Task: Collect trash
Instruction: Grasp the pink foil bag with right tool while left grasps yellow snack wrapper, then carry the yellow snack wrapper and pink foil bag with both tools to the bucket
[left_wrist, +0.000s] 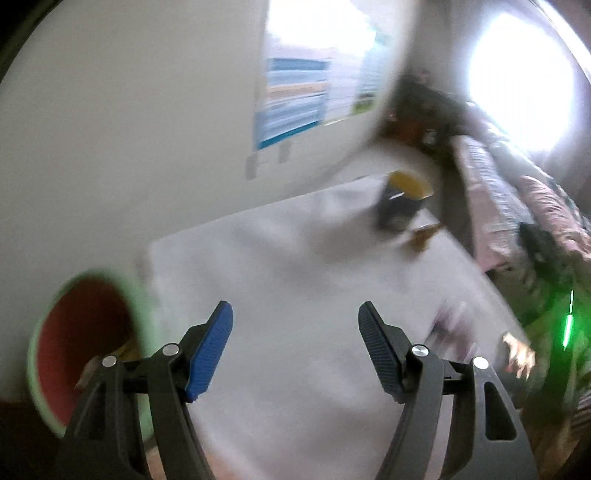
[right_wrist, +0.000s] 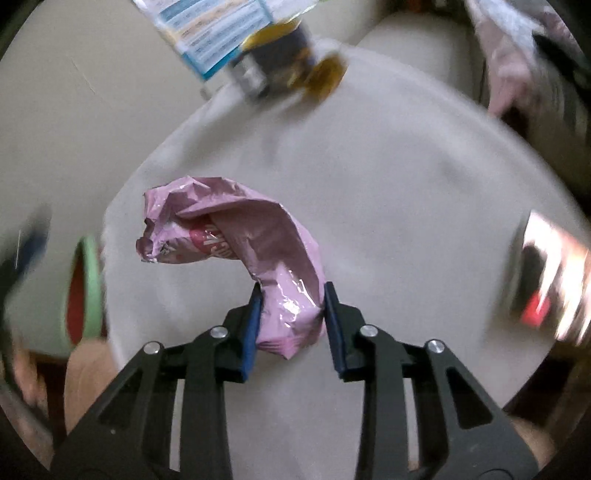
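Note:
My right gripper (right_wrist: 291, 291) is shut on a crumpled pink snack wrapper (right_wrist: 236, 236) and holds it above the white table (right_wrist: 406, 206). The wrapper bends up and to the left from the pads. A green bin with a red inside (right_wrist: 86, 291) stands at the table's left edge; in the left wrist view the bin (left_wrist: 81, 343) is low on the left. My left gripper (left_wrist: 295, 314) is open and empty above the table (left_wrist: 277, 266). Both views are blurred by motion.
A dark cup with a yellow top (left_wrist: 402, 199) and a brown scrap (left_wrist: 424, 236) sit at the table's far side; the cup also shows in the right wrist view (right_wrist: 284, 62). A blurred shiny package (right_wrist: 546, 277) lies at the right. A bed (left_wrist: 517, 206) runs along the right.

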